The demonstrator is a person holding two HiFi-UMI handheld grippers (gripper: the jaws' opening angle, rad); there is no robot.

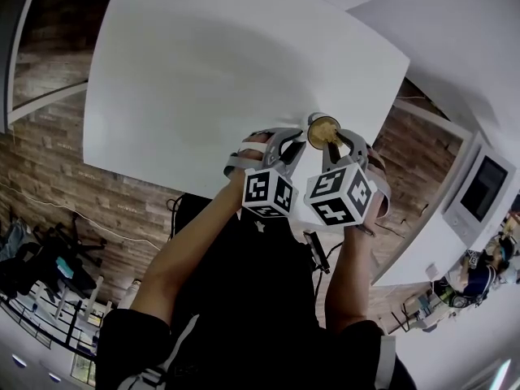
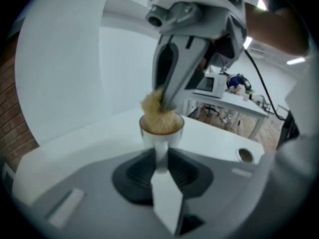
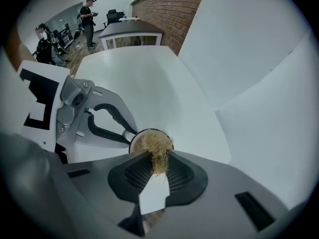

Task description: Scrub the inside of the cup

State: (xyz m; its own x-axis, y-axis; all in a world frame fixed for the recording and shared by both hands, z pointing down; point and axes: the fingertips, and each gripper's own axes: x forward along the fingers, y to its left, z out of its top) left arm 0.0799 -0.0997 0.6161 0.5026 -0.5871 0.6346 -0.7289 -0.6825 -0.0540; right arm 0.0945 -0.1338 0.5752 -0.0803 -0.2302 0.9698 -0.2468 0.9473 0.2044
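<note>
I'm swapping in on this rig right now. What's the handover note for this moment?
The left hand-held gripper is shut on the small cup, mouth up.
The right hand-held gripper is shut on a straw-coloured scrubber and points down into the cup.
Where: the cup is held at the near edge of the white table.
Done: the scrubber sits in the cup's mouth; how clean the cup is, cannot tell.
To do: finish scrubbing the inside, then lift the scrubber out.

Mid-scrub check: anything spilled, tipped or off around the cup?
Nothing stands out. The left gripper holds the cup, which looks upright; the right gripper presses the tan fibre scrubber into its mouth. A few strands stray over the rim; no spill visible.
</note>
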